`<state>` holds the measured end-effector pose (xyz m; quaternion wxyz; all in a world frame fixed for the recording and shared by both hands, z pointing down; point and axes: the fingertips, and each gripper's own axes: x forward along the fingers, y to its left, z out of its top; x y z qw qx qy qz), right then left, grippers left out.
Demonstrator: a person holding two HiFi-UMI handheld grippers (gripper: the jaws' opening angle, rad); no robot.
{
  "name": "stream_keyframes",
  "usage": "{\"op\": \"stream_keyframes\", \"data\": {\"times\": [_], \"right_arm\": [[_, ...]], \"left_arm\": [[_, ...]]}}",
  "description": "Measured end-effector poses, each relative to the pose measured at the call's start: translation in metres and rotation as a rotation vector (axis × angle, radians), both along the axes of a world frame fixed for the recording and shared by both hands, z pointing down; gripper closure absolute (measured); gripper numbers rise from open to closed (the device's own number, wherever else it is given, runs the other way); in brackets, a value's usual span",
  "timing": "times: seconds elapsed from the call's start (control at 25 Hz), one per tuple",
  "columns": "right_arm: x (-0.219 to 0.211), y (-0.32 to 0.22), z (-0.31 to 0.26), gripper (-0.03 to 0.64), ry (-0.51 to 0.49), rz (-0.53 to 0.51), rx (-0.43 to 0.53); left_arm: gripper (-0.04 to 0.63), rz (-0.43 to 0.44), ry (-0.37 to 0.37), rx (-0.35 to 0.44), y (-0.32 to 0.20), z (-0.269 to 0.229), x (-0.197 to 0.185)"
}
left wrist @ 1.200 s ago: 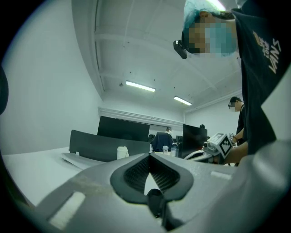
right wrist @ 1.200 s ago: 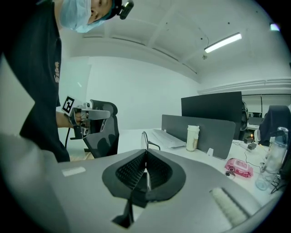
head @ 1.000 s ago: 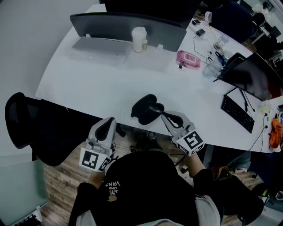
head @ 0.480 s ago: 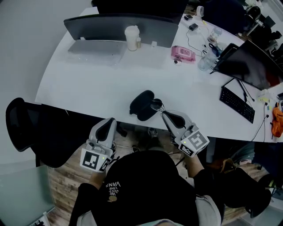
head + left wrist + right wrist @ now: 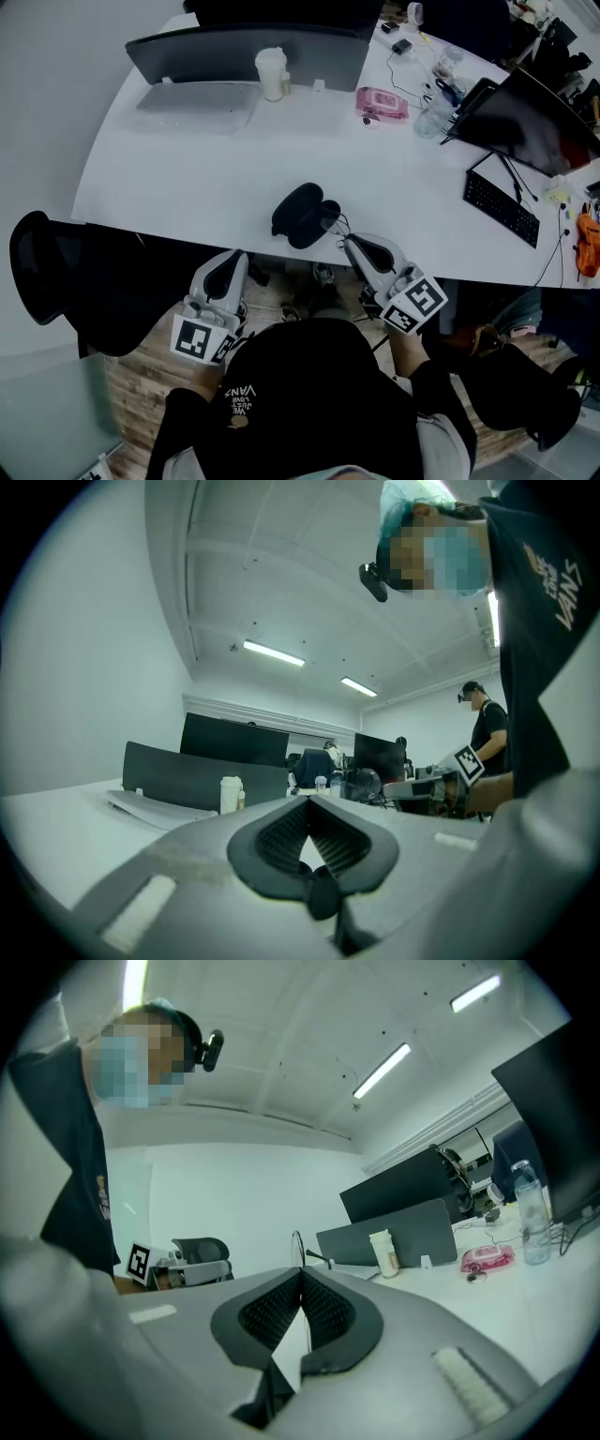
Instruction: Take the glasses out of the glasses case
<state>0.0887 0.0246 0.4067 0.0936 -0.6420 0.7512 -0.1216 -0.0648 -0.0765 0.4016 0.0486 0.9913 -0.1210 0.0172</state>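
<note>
The right gripper's (image 5: 301, 1274) fingers (image 5: 323, 1314) are pressed together, pinching a thin wire part of the glasses (image 5: 297, 1246), which rises just above their tips. From overhead, this gripper (image 5: 346, 240) reaches up to the near edge of the white tabletop (image 5: 187, 178). The glasses (image 5: 332, 221) sit just at its tips, toward 11 o'clock. They touch the right side of the black glasses case (image 5: 298, 212), which lies close to the tabletop's near edge (whether any part of the glasses is inside it cannot be made out).

The left gripper's (image 5: 307, 803) fingers (image 5: 279, 834) are also closed, with nothing between them. It (image 5: 233, 257) is held below the tabletop edge, at 8 o'clock from the case and well apart from it.

Farther out, a white cup (image 5: 272, 73) stands at 12 o'clock before a dark divider panel (image 5: 234, 42). A pink pack (image 5: 382, 103) lies at 1 o'clock, a black keyboard (image 5: 502, 208) at 3 o'clock, and a black chair (image 5: 42, 267) at 9 o'clock.
</note>
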Motion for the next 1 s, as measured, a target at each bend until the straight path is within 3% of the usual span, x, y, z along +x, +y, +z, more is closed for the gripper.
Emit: {"op": "stream_keyframes", "data": {"times": [0.48, 1.0], "right_arm": [[0.0029, 0.0044, -0.0086, 0.618, -0.179, 0.009, 0.069], [-0.0009, 0.0041, -0.0057, 0.618, -0.245, 0.004, 0.068]], "left_arm": [[0.594, 0.005, 0.001, -0.013, 0.0010, 0.0041, -0.0010], [0.594, 0.006, 0.019, -0.022, -0.0005, 0.0058, -0.0019]]}}
